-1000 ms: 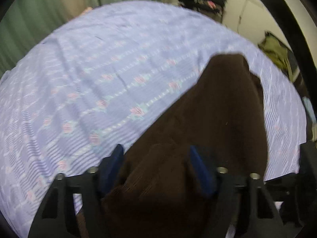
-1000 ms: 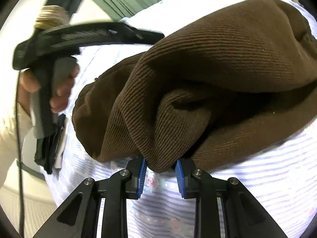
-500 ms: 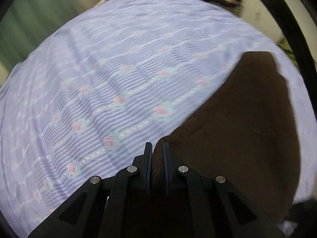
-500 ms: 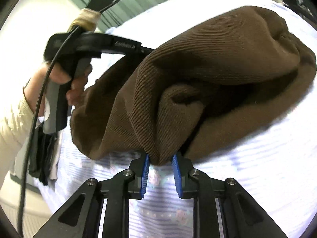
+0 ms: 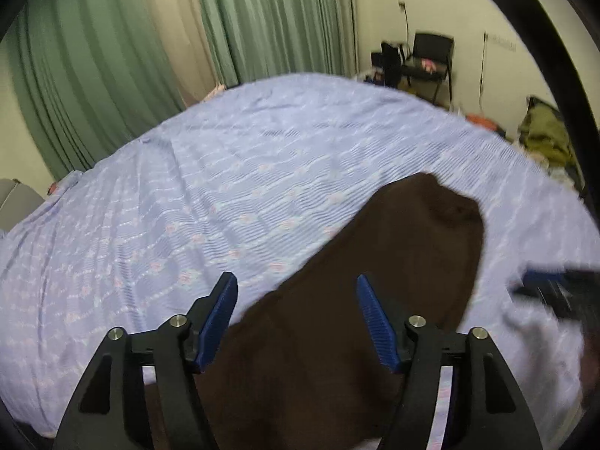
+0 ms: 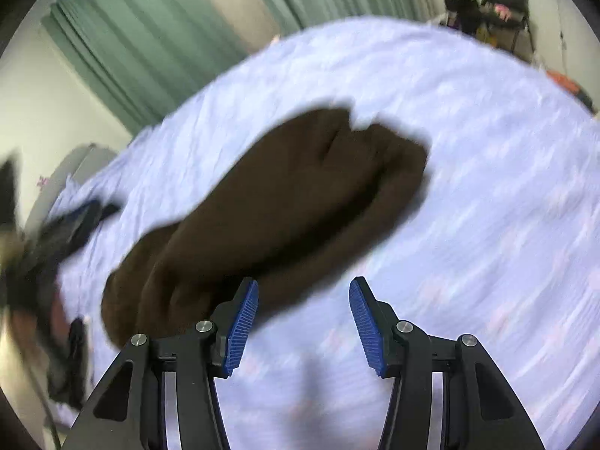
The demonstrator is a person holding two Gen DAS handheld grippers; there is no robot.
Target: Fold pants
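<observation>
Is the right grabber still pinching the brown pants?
Apart. In the right wrist view the right gripper is wide open, only bedsheet between its fingers, and the pants lie beyond them.

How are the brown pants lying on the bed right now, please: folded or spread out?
Folded. The pants lie doubled over in a compact bundle on the bed, layered edges showing. Both grippers, left and right, are open.

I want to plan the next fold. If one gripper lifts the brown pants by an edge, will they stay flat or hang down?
The brown pants would probably sag: they lie in soft, rounded folds on the bedsheet. The thick cloth probably has some weight. Both the left gripper and the right gripper are open, holding nothing.
</observation>
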